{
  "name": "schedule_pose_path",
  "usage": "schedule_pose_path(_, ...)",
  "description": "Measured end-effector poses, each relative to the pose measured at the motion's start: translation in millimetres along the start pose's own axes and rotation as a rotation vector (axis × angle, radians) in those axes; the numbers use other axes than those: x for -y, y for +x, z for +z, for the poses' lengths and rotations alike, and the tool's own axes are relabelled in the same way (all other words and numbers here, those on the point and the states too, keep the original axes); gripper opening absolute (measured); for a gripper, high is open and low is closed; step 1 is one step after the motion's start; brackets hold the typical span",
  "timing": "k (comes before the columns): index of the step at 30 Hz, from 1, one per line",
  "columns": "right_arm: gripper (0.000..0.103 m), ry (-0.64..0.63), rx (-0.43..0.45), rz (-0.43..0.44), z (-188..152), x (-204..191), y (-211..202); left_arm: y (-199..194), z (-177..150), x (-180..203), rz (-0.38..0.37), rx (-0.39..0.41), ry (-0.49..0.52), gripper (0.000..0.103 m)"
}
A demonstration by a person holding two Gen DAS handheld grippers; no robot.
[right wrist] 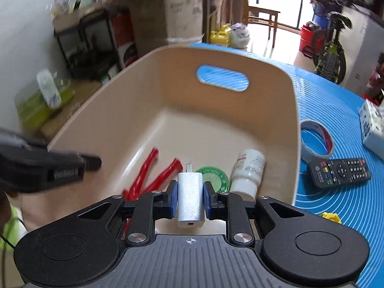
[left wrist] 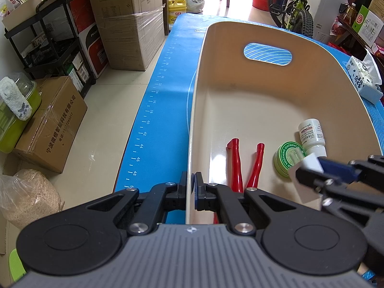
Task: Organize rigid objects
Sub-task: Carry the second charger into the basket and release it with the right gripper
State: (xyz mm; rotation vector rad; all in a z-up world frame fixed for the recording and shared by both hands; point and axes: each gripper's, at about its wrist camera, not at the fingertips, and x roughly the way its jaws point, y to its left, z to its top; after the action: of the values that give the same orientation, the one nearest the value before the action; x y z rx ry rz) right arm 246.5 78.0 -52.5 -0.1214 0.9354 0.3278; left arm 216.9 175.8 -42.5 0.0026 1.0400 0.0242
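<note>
My left tongs (left wrist: 191,187) pinch the tub's (left wrist: 264,36) side wall. My right tongs (right wrist: 190,195) squeeze a small white charger (right wrist: 190,194) above the tub, over red pliers (right wrist: 146,170) and a green tin (right wrist: 216,175).

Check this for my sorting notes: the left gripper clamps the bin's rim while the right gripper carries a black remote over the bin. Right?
Not quite. The right gripper carries a silver charger plug, as the right wrist view shows; the black remote lies on the blue mat. The left gripper does clamp the bin rim.
</note>
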Motion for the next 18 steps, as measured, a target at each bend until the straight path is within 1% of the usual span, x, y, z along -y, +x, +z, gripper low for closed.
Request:
schedule_pose_path(2,0.032,-0.017,-0.009,-0.005,0.0,-1.7,-0.9,-0.1,0.3,0.2,0.001,0.000,0.000,0.005)
schedule_pose_path(4,0.032,-0.027,-0.047,0.000,2.8,-2.8,3.4,0.0,0.5,0.2,0.001,0.000,0.001,0.005)
schedule_pose_path(7,0.032,-0.023,-0.068,0.005,2.9,-1.1,5.0,-0.1,0.7,0.0,0.000,0.000,0.000,0.005)
schedule_pose_path(11,0.043,-0.015,-0.042,0.023,1.6,3.2,-0.7,0.1,0.6,-0.3,0.001,0.000,0.002,0.005)
schedule_pose_path(15,0.045,0.017,-0.002,0.057,1.4,10.3,-8.4,0.2,0.4,0.1,0.001,0.000,0.002,0.005)
schedule_pose_path(18,0.051,0.047,0.058,0.064,0.8,16.6,-24.4,0.3,0.5,-0.1,0.000,0.000,0.001,0.005)
